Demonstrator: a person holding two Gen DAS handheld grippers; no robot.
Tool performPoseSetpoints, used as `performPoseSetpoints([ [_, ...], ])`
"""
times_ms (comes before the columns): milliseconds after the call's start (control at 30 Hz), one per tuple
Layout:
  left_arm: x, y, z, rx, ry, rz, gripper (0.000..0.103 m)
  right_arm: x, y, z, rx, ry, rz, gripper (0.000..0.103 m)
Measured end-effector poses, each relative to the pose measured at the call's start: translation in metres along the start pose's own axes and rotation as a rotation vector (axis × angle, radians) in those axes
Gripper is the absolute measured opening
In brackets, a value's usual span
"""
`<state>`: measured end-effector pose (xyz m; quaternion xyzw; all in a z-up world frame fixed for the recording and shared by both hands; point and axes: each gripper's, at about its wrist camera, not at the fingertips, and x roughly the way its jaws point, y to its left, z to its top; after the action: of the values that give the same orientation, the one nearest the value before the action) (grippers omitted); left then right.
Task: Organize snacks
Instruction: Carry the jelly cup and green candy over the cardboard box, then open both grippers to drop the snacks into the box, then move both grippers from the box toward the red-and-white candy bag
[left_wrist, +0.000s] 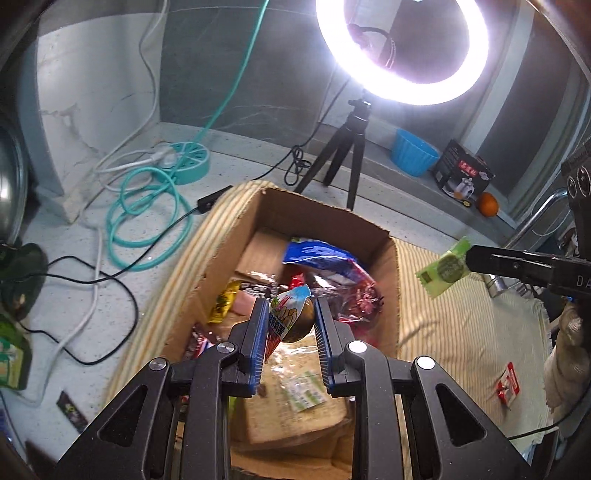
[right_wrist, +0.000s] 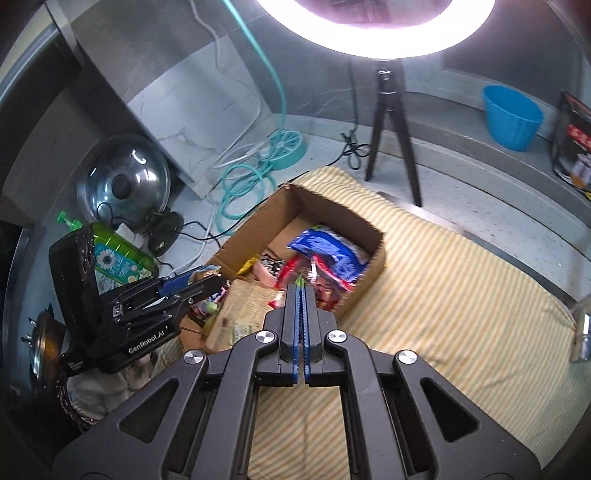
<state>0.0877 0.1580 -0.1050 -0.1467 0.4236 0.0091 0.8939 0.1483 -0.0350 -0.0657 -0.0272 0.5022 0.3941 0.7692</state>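
Observation:
An open cardboard box (left_wrist: 325, 214) (right_wrist: 332, 212) stands on a yellow striped cloth (left_wrist: 461, 332) and holds several snack packets, among them a blue bag (left_wrist: 317, 254) (right_wrist: 325, 247). Above the box, my left gripper (left_wrist: 290, 301) (right_wrist: 212, 278) is shut on a small round snack packet (left_wrist: 291, 319) with a blue-and-white printed top. To the right of the box, in the air, my right gripper (left_wrist: 467, 258) (right_wrist: 300, 288) is shut on a thin green packet (left_wrist: 445, 267). In the right wrist view only the green packet's edge (right_wrist: 300, 281) shows at the fingertips.
A ring light on a black tripod (left_wrist: 347, 155) (right_wrist: 388, 122) stands behind the box. Teal and black cables (left_wrist: 147, 221) lie at left. A blue tub (left_wrist: 413, 151), a black carton and an orange (left_wrist: 488, 204) sit at back right. A red sachet (left_wrist: 508, 384) lies on the cloth.

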Motion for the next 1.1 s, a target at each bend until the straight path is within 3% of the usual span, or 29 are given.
performPoseSetpoints([
  [433, -0.007, 0.004, 0.003, 0.015, -0.010, 0.022, 0.024, 0.034, 0.029, 0.008, -0.060, 0.054, 0.009, 0.003],
  [467, -0.008, 0.004, 0.003, 0.015, -0.010, 0.027, 0.024, 0.033, 0.029, 0.009, -0.062, 0.056, 0.013, 0.007],
  [533, -0.008, 0.004, 0.004, 0.016, -0.012, 0.034, 0.030, 0.030, 0.030, 0.009, -0.067, 0.044, 0.010, 0.036],
  [600, -0.010, 0.002, 0.004, 0.023, -0.018, 0.045, 0.031, 0.025, 0.030, 0.008, -0.068, 0.020, -0.001, 0.049],
  [867, -0.016, -0.016, 0.002, 0.052, -0.025, 0.007, 0.031, -0.004, 0.015, -0.004, -0.038, -0.005, -0.028, 0.049],
  [1100, -0.012, -0.059, -0.010, 0.106, 0.010, -0.111, 0.031, -0.057, -0.025, -0.046, 0.063, -0.046, -0.089, 0.053],
])
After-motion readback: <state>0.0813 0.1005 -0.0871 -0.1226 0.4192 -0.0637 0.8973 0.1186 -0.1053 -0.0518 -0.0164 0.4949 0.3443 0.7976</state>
